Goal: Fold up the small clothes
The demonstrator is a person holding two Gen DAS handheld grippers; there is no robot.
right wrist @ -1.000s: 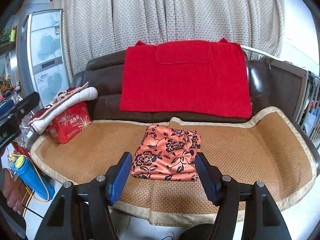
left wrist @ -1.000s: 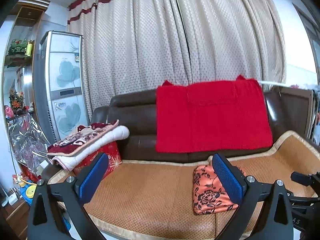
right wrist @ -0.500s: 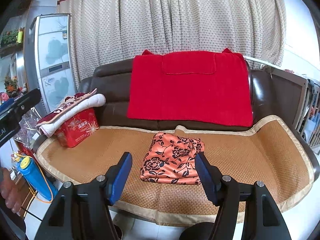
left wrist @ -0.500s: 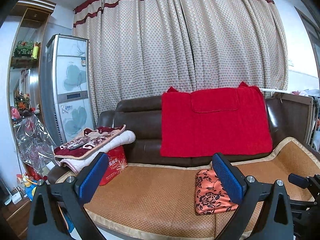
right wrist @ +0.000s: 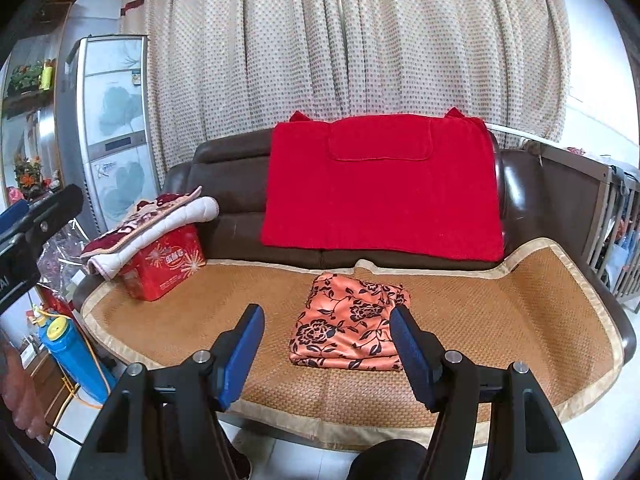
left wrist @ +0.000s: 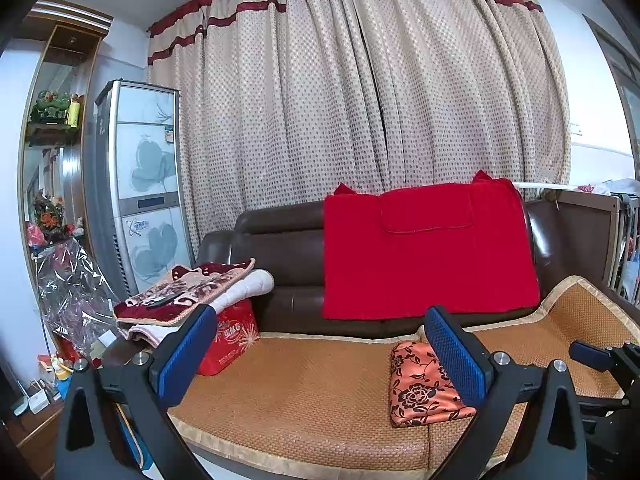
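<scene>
Right wrist view: the folded orange flowered cloth (right wrist: pixel 350 322) lies mid-mat on the woven sofa mat (right wrist: pixel 520 300) — both the right gripper (right wrist: pixel 326 346) and left gripper (left wrist: pixel 320 354) gape wide, holding nothing.

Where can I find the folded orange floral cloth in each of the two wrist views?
Left wrist view: the folded orange floral cloth lies lower right on the woven mat, partly behind the right finger.
Right wrist view: it lies at lower centre, between the two fingers, not touched.
Shared landmark: the red blanket on the sofa back, behind the cloth.
</scene>
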